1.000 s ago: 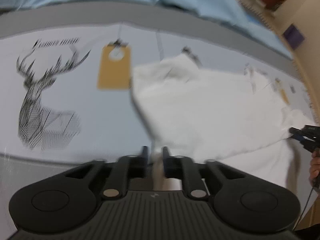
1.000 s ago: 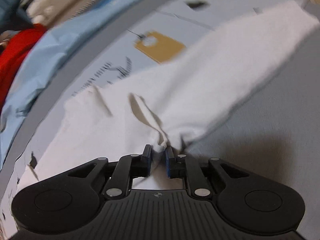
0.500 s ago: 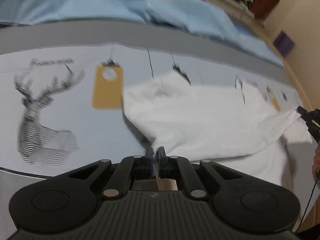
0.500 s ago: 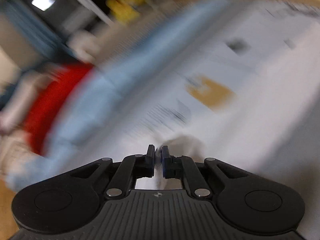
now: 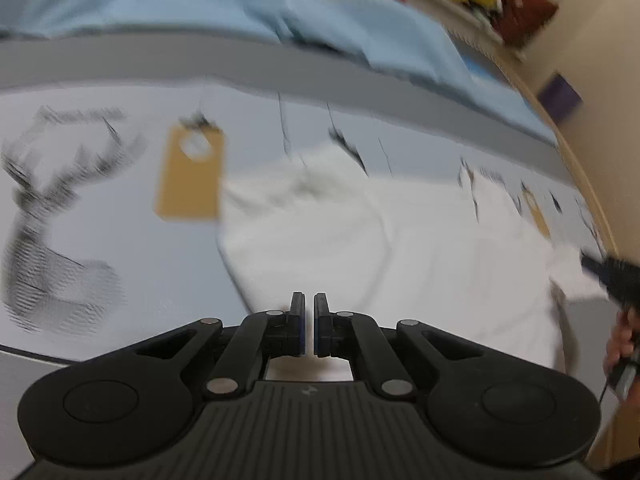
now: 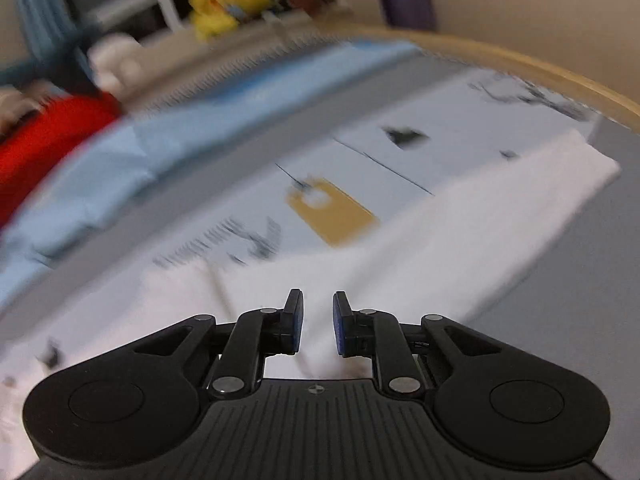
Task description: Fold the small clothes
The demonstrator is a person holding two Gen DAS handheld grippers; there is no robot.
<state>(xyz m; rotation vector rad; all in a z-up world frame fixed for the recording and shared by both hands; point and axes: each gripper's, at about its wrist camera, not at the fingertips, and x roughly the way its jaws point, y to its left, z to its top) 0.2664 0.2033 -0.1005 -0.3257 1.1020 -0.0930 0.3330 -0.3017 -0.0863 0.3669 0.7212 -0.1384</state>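
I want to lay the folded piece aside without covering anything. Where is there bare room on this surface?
Free: the pale sheet between the printed deer and the white garment, below the tan tag; also the grey surface right of the garment in the right wrist view. Crowded: the far edge, under the blue cloth and red cloth.

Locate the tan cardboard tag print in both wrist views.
Left wrist: tan cardboard tag print, upper left, beside the white garment's left edge.
Right wrist: tag at centre, above the garment.
Shared landmark: light blue cloth behind the mat.
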